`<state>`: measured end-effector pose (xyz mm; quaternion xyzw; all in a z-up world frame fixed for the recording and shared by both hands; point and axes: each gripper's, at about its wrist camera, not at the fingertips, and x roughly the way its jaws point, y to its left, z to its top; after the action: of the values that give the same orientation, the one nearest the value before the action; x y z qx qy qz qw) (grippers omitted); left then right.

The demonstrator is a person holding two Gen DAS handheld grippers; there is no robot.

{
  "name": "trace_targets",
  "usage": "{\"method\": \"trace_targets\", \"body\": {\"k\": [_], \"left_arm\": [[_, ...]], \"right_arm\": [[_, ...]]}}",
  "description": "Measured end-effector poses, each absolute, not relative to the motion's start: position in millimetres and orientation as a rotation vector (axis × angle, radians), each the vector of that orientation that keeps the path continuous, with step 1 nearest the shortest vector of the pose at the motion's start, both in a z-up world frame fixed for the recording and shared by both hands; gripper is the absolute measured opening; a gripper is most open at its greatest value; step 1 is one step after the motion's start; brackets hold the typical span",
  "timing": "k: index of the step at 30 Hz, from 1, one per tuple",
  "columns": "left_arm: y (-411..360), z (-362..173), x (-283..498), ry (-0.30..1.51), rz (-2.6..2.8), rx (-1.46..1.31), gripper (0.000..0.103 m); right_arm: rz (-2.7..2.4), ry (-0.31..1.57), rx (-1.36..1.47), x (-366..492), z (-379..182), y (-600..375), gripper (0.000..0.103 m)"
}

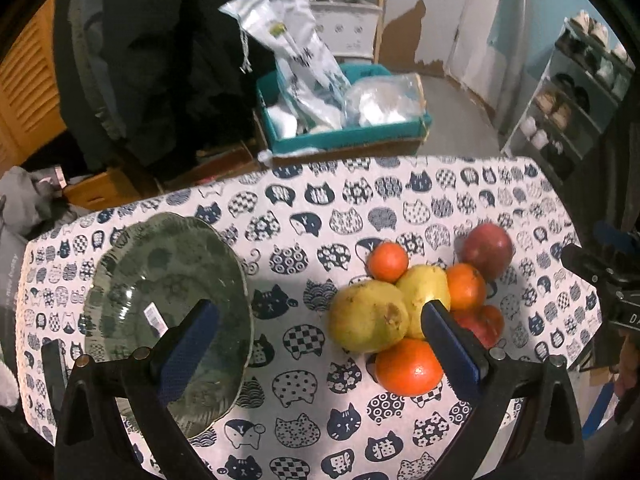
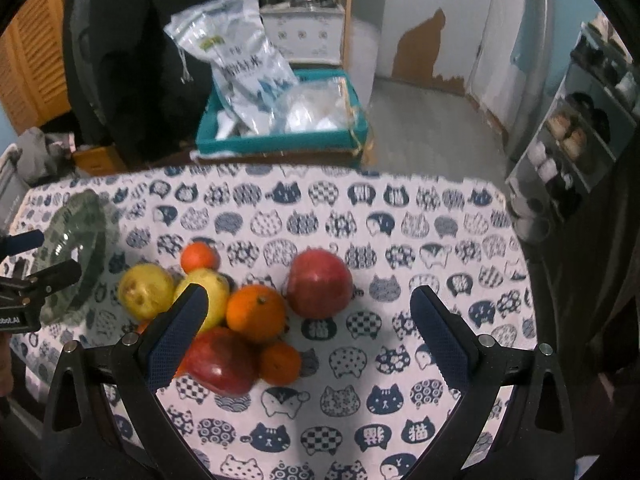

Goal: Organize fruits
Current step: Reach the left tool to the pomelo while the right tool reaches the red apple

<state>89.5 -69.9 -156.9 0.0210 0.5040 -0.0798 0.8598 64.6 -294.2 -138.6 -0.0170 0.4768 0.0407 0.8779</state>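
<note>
Fruit pile (image 1: 416, 304) clustered on cat-print cloth (image 1: 320, 216), glass plate (image 1: 168, 300) empty alongside, apparently awaiting it; left gripper (image 1: 320, 344) and right gripper (image 2: 308, 332) both spread wide, holding nothing.

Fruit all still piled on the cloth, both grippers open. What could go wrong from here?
1. The fruits touch in a tight cluster; pulling the lower orange may send the front pear rolling.
2. The glass plate sits near the table's left edge, so a nudge from the left gripper could push it off.
</note>
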Motion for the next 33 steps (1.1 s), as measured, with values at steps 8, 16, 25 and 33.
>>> {"method": "trace_targets", "body": {"k": [8, 16, 25, 33], "left_arm": [[-85, -189, 100, 1.14, -0.2, 0.065, 0.102], [-101, -218, 110, 1.234, -0.22, 0.063, 0.097], [-104, -238, 118, 1.279, -0.249, 0.062, 0.094], [-98, -259, 128, 1.342, -0.309, -0.073, 0.082]], "right_arm": [[0.081, 1.097, -0.026, 77, -175, -299, 0.1], [0.083, 1.152, -0.023, 85, -193, -300, 0.1], [0.085, 1.187, -0.01, 92, -208, -307, 0.1], [0.053, 1.214, 0.025, 100, -218, -323, 0.1]]}}
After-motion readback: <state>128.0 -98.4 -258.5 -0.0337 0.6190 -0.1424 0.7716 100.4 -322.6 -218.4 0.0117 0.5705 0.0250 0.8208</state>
